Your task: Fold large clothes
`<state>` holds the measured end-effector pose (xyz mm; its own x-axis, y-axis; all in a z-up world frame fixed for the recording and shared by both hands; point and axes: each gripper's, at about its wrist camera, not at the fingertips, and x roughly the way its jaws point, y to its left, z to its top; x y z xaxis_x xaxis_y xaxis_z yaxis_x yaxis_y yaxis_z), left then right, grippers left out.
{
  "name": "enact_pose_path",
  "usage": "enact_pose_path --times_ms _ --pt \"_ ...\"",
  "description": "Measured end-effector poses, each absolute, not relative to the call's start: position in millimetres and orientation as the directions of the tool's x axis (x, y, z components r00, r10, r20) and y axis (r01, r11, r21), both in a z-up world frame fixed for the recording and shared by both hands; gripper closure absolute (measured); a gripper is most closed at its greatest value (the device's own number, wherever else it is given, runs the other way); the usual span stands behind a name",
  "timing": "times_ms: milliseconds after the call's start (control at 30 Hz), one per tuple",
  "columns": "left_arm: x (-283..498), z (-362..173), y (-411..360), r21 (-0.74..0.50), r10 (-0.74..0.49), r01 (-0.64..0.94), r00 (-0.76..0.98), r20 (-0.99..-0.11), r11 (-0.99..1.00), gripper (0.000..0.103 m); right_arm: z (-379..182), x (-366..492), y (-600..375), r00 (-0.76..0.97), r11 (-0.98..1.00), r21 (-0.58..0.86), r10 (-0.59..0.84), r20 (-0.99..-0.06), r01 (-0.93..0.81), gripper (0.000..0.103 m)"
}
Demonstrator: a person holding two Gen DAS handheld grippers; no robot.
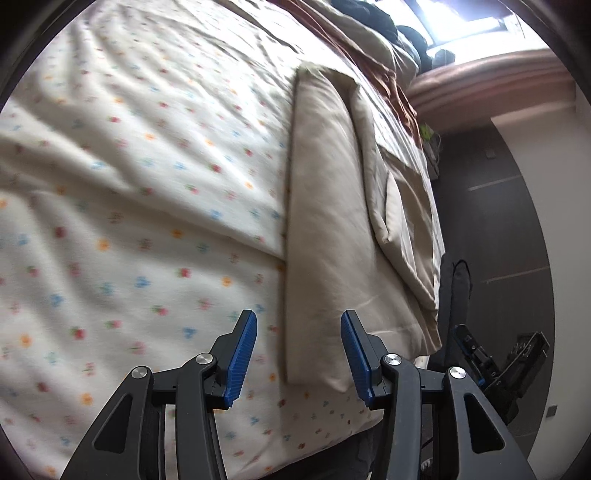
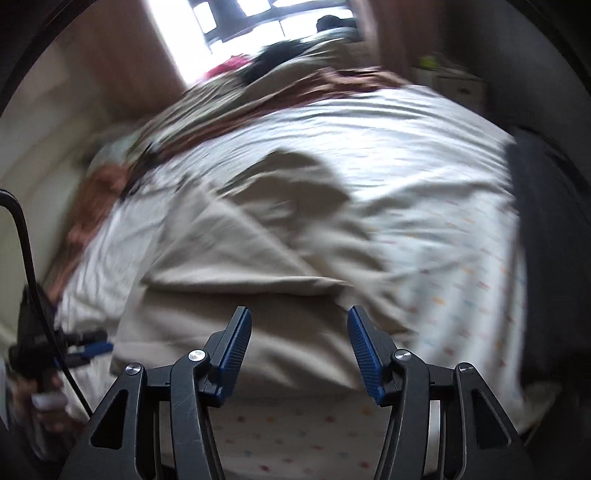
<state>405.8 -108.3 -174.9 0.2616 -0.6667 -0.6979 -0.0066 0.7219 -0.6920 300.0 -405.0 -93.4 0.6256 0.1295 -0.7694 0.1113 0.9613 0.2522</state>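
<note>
A beige garment (image 1: 325,229) lies partly folded on a bed with a flower-print sheet (image 1: 129,184). My left gripper (image 1: 299,325) is open and empty, just above the garment's near corner and the sheet. In the right wrist view the same beige garment (image 2: 251,251) spreads across the bed, blurred by motion. My right gripper (image 2: 299,325) is open and empty above the garment's near edge. The left gripper (image 2: 85,347) also shows at the left edge of the right wrist view, held in a hand. The right gripper (image 1: 495,365) shows at the lower right of the left wrist view.
A pile of brown, beige and dark clothes (image 1: 373,48) lies at the far end of the bed below a bright window (image 1: 461,22). Dark floor (image 1: 509,221) runs along the bed's right side. A padded headboard (image 1: 491,85) stands beyond.
</note>
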Motion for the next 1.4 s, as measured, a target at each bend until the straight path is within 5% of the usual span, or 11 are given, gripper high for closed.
enact_pose_path --times_ms 400,667,700,767,867,1400 --pt "388 -169 -24 -0.668 -0.590 -0.143 0.360 -0.722 0.730 0.054 -109 372 -284 0.517 0.971 0.106 0.204 -0.832 -0.213 0.048" --pt "384 -172 11 -0.679 -0.571 -0.212 0.400 -0.717 0.703 0.054 -132 388 -258 0.484 0.959 0.017 0.157 -0.861 -0.283 0.049" --pt "384 -174 11 -0.682 -0.576 -0.216 0.396 -0.716 0.699 0.054 -132 390 -260 0.483 0.960 0.020 0.158 -0.861 -0.278 0.052" --pt "386 -177 7 -0.689 -0.588 -0.225 0.384 -0.712 0.688 0.054 -129 396 -267 0.487 0.970 -0.003 0.118 -0.865 -0.241 0.098" --pt "386 -181 -1 -0.690 -0.594 -0.224 0.370 -0.714 0.689 0.054 -112 399 -283 0.522 0.970 0.087 0.197 -0.830 -0.227 0.099" --pt "390 -190 -9 -0.682 -0.591 -0.254 0.353 -0.725 0.686 0.054 -45 437 -356 0.678 0.994 0.047 0.104 -0.727 -0.102 0.100"
